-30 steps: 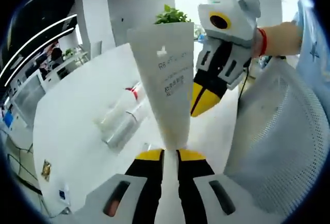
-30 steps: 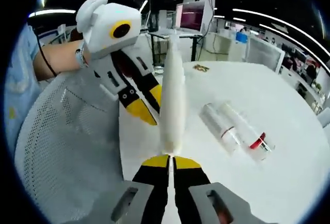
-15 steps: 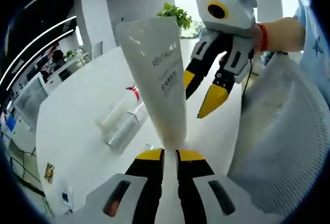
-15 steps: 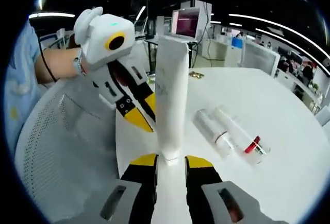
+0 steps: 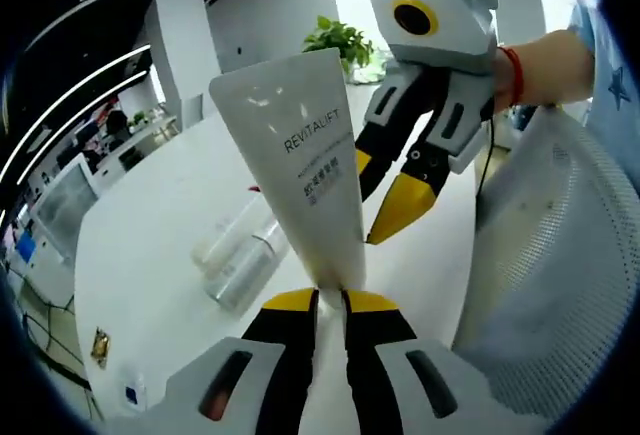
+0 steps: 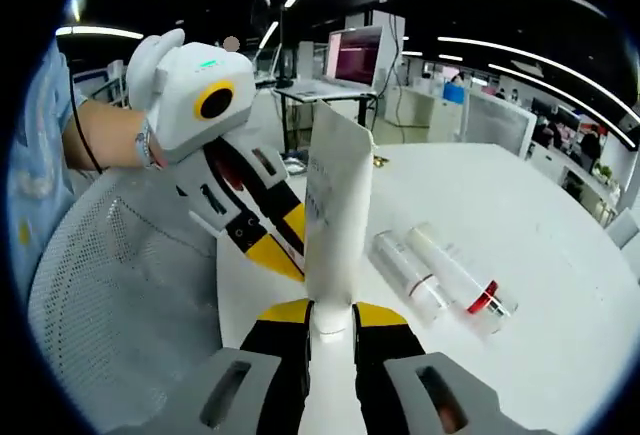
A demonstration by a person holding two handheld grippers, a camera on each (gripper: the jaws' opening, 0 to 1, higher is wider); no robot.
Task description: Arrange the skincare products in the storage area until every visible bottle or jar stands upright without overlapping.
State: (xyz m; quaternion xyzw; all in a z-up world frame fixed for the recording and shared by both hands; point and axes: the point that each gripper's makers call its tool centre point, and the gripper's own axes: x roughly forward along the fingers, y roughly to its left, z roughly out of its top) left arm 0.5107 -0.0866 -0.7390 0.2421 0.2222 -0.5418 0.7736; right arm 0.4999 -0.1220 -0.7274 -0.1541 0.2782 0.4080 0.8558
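Left tool [image 5: 330, 300] clenching one white tube [image 5: 300, 165], right tool [image 5: 385, 195] released, two bottles [image 6: 440, 275] lying flat.

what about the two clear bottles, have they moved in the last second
No. The two clear bottles still lie side by side on the table; only the camera shifted.
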